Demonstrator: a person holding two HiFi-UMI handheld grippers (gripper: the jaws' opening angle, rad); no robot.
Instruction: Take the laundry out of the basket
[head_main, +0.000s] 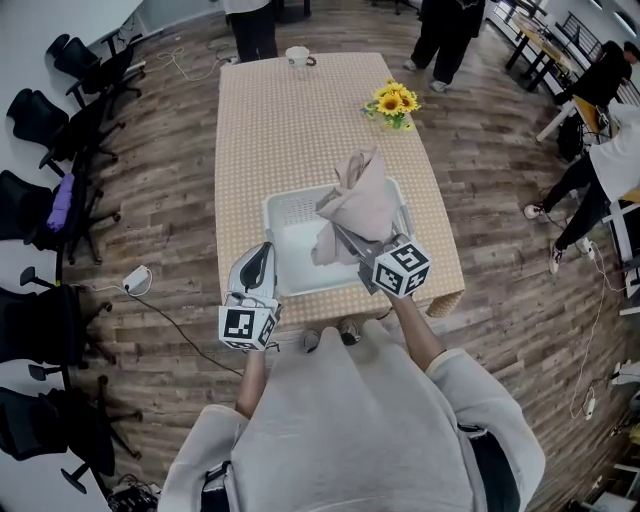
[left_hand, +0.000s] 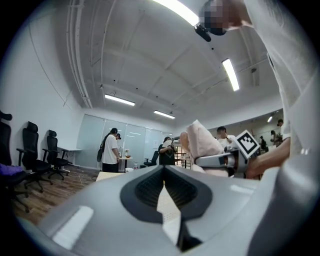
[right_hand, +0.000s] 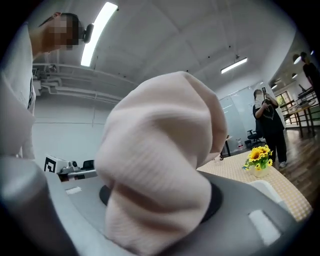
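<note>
A pale pink garment (head_main: 360, 205) hangs bunched above the white laundry basket (head_main: 272, 215), which stands at the near end of the table (head_main: 290, 120). My right gripper (head_main: 345, 232) is shut on the garment from below and to the right. In the right gripper view the cloth (right_hand: 160, 165) fills the space between the jaws and hides the pads. My left gripper (head_main: 260, 255) stays at the basket's left side, near the table's front corner, shut and holding nothing. From the left gripper view (left_hand: 164, 187) the lifted garment (left_hand: 202, 142) shows to the right.
A vase of sunflowers (head_main: 392, 103) and a white cup (head_main: 298, 57) stand on the far half of the table. Black office chairs (head_main: 70, 110) line the left. People stand beyond the table's far end and at the right. A power strip (head_main: 135, 277) lies on the floor.
</note>
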